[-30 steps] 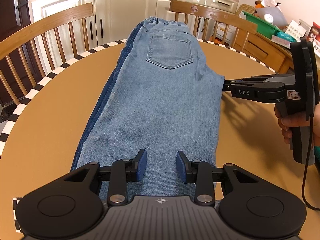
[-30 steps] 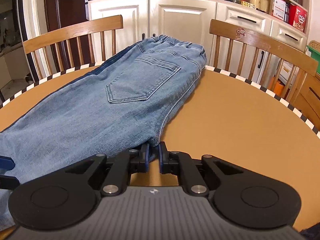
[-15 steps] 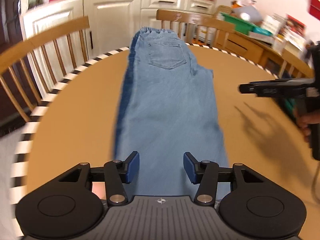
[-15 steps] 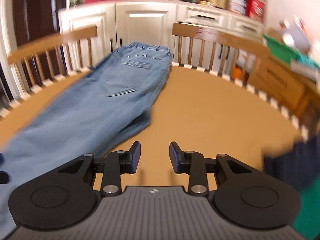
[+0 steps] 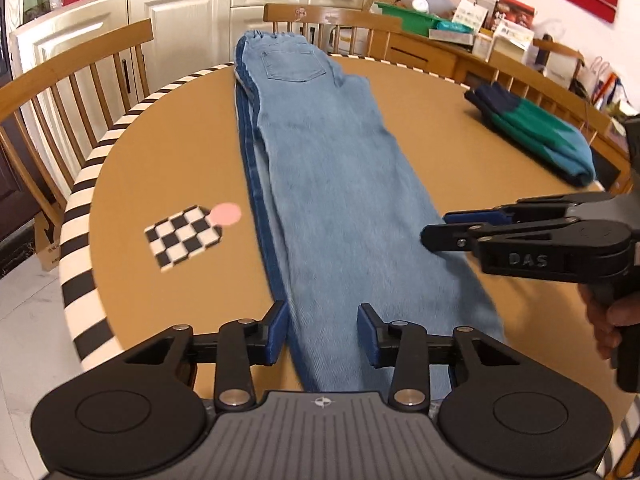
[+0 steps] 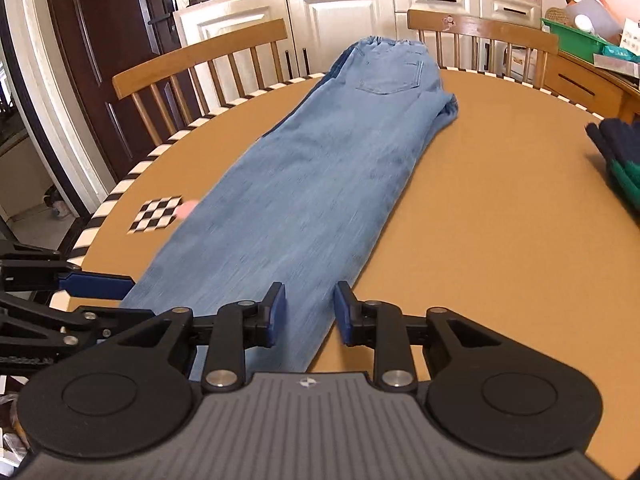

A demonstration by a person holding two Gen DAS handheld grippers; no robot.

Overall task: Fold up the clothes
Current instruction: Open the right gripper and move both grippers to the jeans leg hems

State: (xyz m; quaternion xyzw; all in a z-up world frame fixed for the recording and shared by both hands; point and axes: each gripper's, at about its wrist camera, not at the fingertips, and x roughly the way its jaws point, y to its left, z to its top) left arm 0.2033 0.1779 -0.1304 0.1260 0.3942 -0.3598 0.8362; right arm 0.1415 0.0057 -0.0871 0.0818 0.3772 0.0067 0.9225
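Tan round table is spanned by jeans folded lengthwise — long axis near to far, waistband at the far edge, hems near. Left gripper and right gripper are held agape over the hems, nothing grasped. Both hem corners should be pinched evenly — then carried toward the waistband.

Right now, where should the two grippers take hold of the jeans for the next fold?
Probably the hem end of the jeans, one gripper at each corner, coming in from the near table edge. They lie flat, waistband far, with both open grippers above the hems.
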